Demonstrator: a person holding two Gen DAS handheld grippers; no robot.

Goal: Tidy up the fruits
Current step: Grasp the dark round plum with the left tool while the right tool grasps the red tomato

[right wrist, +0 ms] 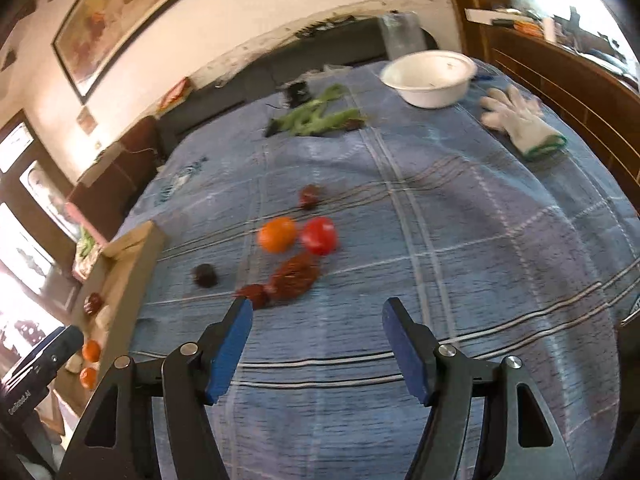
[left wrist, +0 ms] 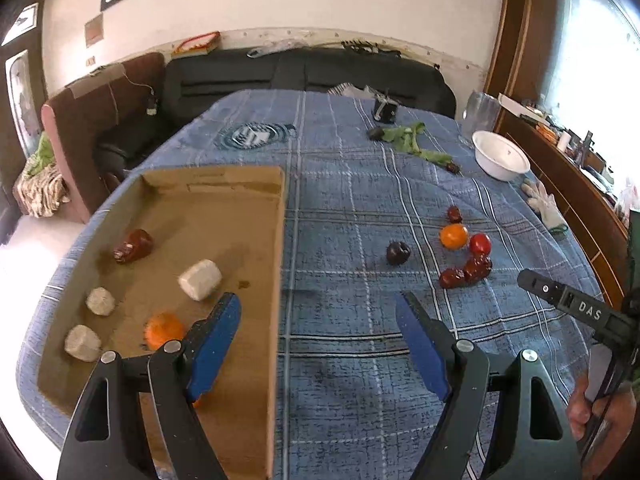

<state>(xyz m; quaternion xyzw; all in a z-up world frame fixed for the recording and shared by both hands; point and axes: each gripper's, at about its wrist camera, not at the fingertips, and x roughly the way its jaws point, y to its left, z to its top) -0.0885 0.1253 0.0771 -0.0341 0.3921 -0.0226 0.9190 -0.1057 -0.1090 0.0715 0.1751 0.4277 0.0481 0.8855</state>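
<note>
Cardboard tray's (left wrist: 168,216) full interior only from left; both tongs (left wrist: 320,320) (right wrist: 316,320) wide, empty.

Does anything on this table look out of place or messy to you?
Mostly the loose fruit: an orange, a red tomato, a dark fruit and some wrinkled red dates lie scattered on the blue cloth, outside the cardboard tray. A white glove and green pods also lie loose near the bowl.
</note>
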